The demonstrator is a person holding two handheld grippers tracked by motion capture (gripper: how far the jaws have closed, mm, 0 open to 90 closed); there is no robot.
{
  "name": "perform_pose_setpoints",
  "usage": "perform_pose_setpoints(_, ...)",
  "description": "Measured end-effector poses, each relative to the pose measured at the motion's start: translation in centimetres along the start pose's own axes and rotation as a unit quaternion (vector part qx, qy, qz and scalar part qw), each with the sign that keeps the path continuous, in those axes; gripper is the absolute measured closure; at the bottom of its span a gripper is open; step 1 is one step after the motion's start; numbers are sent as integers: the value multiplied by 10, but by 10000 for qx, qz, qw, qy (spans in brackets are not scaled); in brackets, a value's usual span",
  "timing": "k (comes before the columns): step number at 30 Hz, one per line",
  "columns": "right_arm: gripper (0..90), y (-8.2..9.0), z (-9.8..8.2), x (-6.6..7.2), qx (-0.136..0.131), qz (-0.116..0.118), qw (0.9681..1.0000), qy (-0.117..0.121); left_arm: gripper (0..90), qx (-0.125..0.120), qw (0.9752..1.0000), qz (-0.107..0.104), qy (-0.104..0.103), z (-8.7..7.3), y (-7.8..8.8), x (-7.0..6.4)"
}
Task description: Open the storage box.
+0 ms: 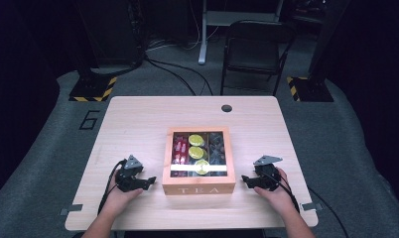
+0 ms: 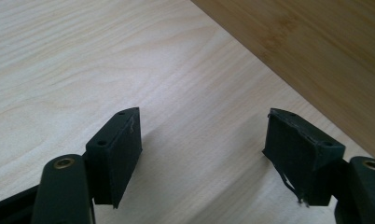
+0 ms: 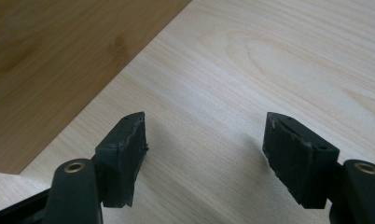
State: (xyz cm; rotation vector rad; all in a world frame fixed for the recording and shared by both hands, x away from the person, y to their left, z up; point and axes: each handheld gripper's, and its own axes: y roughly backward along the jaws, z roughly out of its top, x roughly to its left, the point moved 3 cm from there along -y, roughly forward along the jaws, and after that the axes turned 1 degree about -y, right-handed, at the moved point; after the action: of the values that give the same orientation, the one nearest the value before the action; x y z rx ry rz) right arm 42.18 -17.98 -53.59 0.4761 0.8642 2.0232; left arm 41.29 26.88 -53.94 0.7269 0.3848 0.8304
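Observation:
A wooden box marked TEA [image 1: 198,187] stands on the light wood table [image 1: 138,119], a little toward the near edge. Through its top I see red packets [image 1: 179,150], round yellow-green packets [image 1: 196,140] and dark items [image 1: 217,146]. My left gripper [image 1: 150,182] lies low on the table just left of the box, pointing at its side wall [image 2: 316,46]. Its jaws [image 2: 202,140] stand apart with only bare tabletop between them. My right gripper [image 1: 244,179] mirrors it on the box's right side [image 3: 59,60]. Its jaws [image 3: 204,140] are apart and hold nothing.
A round cable hole [image 1: 226,108] sits near the table's far edge. Beyond the table stand a black folding chair [image 1: 254,49] and stand bases with yellow-black tape [image 1: 93,89]. Bare tabletop lies left, right and behind the box.

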Motion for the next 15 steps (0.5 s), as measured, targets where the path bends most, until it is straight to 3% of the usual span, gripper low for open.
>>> perform_pose_setpoints(5,319,6,3,2,-115,51,9999,11,302,32,9998,-23,208,2,5,-2)
perform_pose_setpoints(7,327,12,4,4,-232,97,9996,123,312,-42,9995,-35,296,4,9,-2)
perform_pose_setpoints(15,353,20,7,9,-348,175,9992,98,312,-242,9994,-1,233,9,21,-10)
